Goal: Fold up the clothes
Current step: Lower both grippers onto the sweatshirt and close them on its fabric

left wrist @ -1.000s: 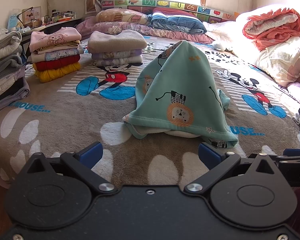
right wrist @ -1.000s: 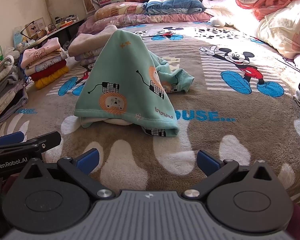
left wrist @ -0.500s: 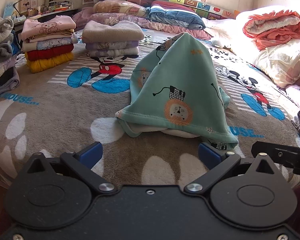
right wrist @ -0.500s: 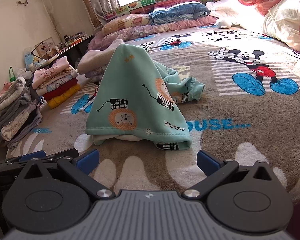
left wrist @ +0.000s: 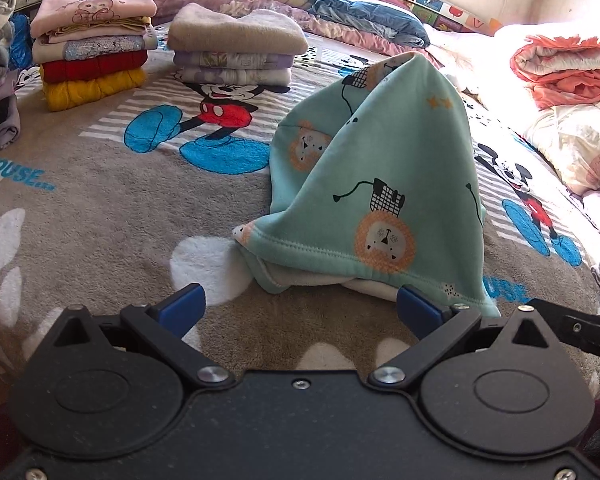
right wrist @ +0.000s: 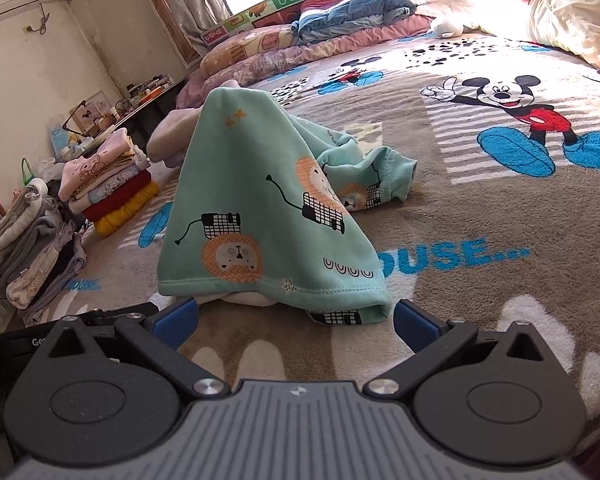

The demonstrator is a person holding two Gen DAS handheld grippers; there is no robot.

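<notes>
A mint-green child's garment with lion prints (left wrist: 384,184) stands in a peaked heap on the Mickey Mouse blanket (left wrist: 112,208); it also shows in the right wrist view (right wrist: 260,208). Its hem lies nearest the grippers, and a sleeve or leg (right wrist: 380,176) trails behind. My left gripper (left wrist: 300,308) is open and empty just before the hem. My right gripper (right wrist: 296,318) is open and empty just before the hem too.
Folded stacks stand at the far left: a pink-topped pile (left wrist: 92,48) and a beige-topped pile (left wrist: 234,46). A grey pile (right wrist: 28,256) sits at the bed's left edge. Pillows and rolled quilts (left wrist: 564,68) line the far and right sides.
Both grippers have moved forward toward the green garment's hem, which now looms larger. Both stay open. The garment has not moved.
</notes>
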